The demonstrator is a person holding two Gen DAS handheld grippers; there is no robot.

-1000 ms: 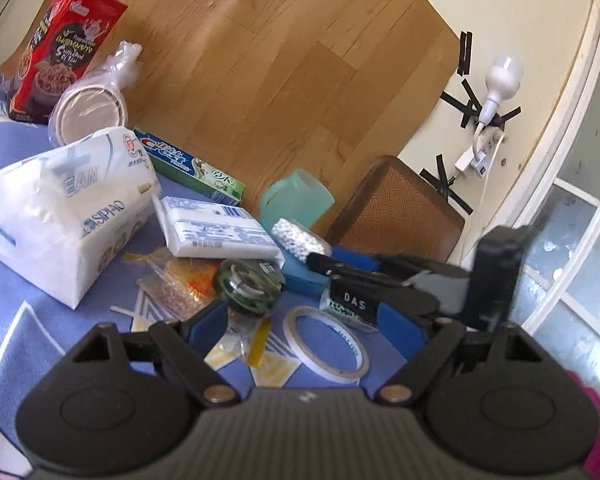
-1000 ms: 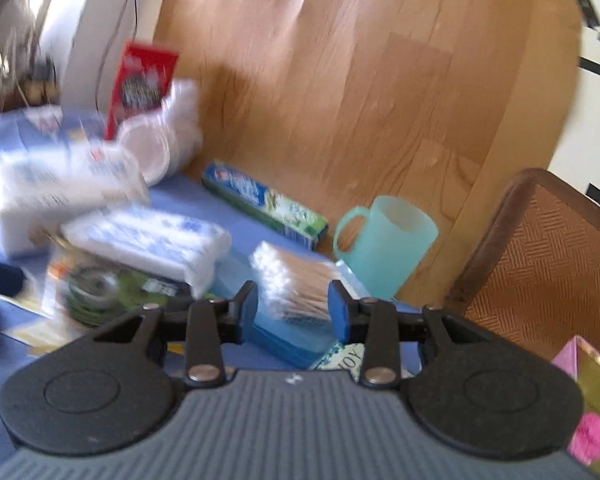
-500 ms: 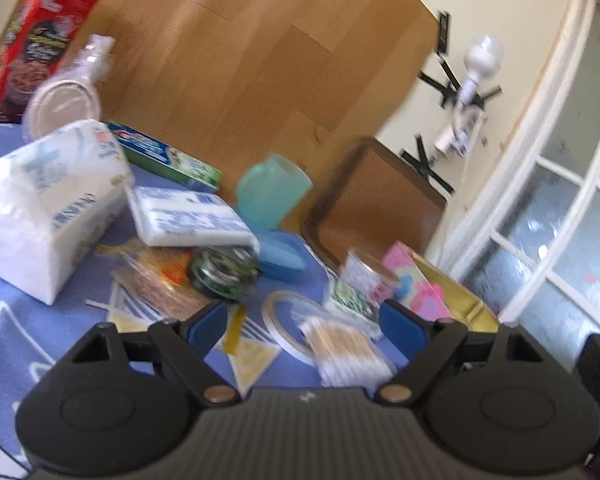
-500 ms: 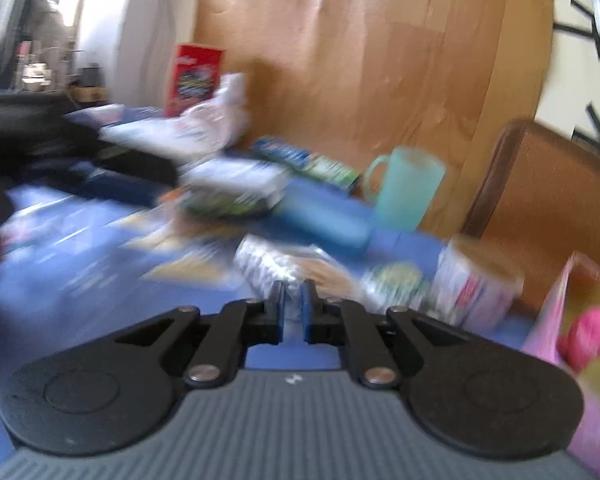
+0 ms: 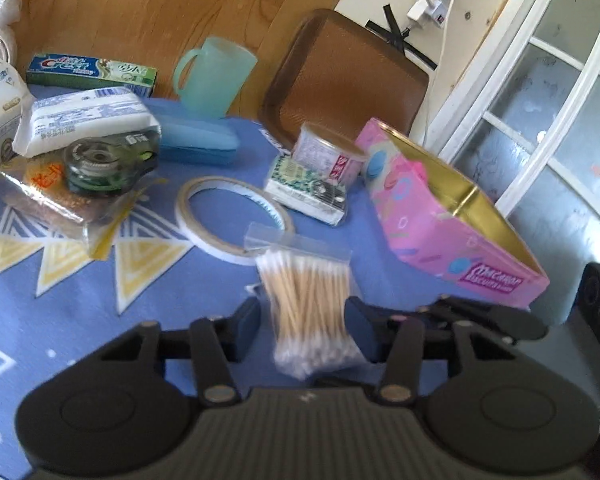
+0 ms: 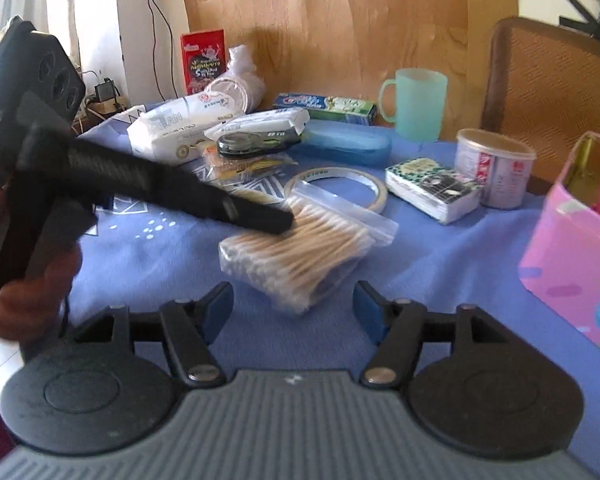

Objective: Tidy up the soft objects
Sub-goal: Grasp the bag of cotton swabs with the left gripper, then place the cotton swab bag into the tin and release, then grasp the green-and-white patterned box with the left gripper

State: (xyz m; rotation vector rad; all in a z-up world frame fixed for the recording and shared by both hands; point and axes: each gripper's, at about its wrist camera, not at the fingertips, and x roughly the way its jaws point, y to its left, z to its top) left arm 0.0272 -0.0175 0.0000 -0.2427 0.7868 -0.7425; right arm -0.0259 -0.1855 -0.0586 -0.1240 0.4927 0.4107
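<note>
Swabs (image 5: 308,304), bagged, are lying on the cloth (image 5: 100,320) at the tape's (image 5: 232,216) five o'clock. Left gripper (image 5: 302,320) has just been closing and is pinching them; right gripper (image 6: 294,308) has just been opening, spread empty. Handover seems done; next comes carrying them toward the box (image 5: 452,216) at two o'clock.

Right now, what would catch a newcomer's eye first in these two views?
The bag of cotton swabs at the centre of the blue cloth, squeezed between the left gripper fingers; its jaws have just closed. The right gripper stands open just short of the bag, its jaws having just opened. At the right edge sits an open pink box.
</note>
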